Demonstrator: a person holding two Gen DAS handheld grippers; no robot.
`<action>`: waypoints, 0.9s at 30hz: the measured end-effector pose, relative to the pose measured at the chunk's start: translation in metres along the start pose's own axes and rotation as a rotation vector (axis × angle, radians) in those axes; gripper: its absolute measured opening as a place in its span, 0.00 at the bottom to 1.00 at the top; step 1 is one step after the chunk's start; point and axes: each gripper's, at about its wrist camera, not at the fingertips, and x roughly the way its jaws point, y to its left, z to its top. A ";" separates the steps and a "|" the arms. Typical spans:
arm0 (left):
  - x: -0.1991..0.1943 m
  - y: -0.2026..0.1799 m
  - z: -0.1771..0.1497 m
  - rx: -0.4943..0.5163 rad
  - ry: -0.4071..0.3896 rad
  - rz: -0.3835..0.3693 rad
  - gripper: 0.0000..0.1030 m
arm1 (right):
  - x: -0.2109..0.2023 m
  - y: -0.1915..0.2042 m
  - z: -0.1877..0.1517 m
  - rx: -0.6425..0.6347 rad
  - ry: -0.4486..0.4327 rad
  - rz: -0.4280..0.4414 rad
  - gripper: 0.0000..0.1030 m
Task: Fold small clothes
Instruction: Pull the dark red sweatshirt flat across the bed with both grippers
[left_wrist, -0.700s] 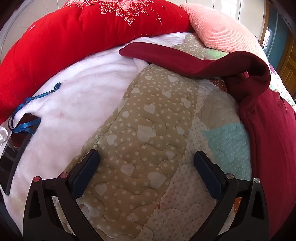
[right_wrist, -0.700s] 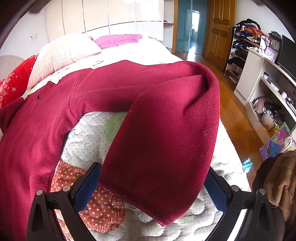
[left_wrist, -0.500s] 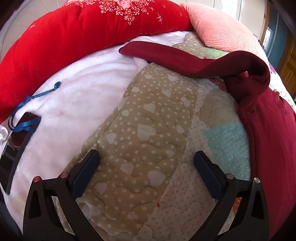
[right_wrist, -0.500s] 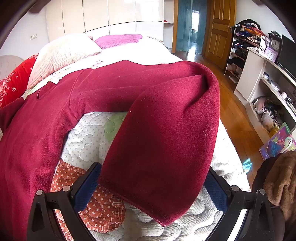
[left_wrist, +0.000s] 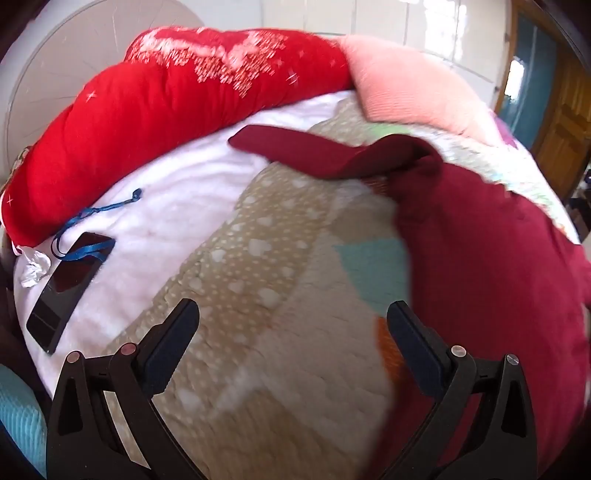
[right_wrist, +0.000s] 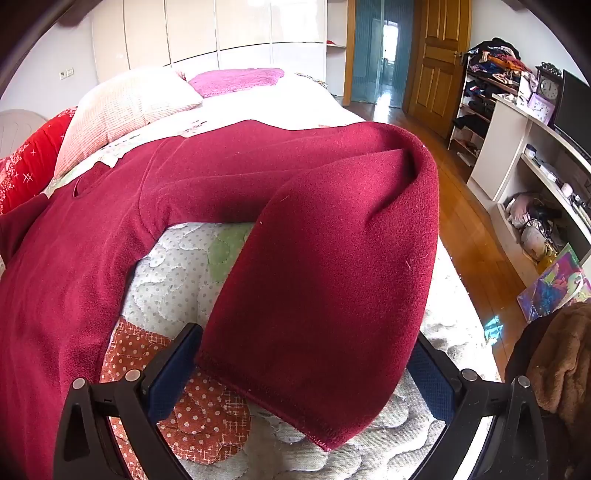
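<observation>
A dark red fleece garment (right_wrist: 74, 258) lies spread on the patchwork quilt (right_wrist: 177, 266). One sleeve (right_wrist: 332, 240) is folded back toward me, and its hemmed cuff end lies between the fingers of my right gripper (right_wrist: 304, 336). The jaws stand wide open on either side of it, not pressing. In the blurred left wrist view my left gripper (left_wrist: 291, 314) hangs open over bare quilt (left_wrist: 258, 266) with nothing between its fingers. The garment's body (left_wrist: 480, 266) lies just right of it. The other sleeve (left_wrist: 295, 151) stretches away toward the upper left.
A red pillow (left_wrist: 147, 110) and a pink pillow (left_wrist: 406, 88) line the far side. A phone (left_wrist: 66, 288) with a blue lanyard lies on a white fleece blanket (left_wrist: 166, 221) at left. Beyond the bed's right edge are wooden floor (right_wrist: 472, 229), shelves (right_wrist: 535, 177) and a brown coat (right_wrist: 557, 362).
The left wrist view has swung and blurred: more of the phone and of the red pillow's top shows, and the garment body sits closer to the right finger. The right gripper and sleeve have not moved.
</observation>
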 end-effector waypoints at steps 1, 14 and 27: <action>-0.006 -0.004 -0.002 0.003 -0.006 -0.011 0.99 | 0.000 0.000 0.000 0.000 0.001 0.000 1.00; -0.028 -0.055 -0.014 0.057 0.035 -0.178 0.99 | -0.055 0.018 -0.021 -0.016 0.099 0.073 1.00; -0.042 -0.096 -0.028 0.176 -0.010 -0.211 0.99 | -0.141 0.061 -0.027 -0.029 0.009 0.202 1.00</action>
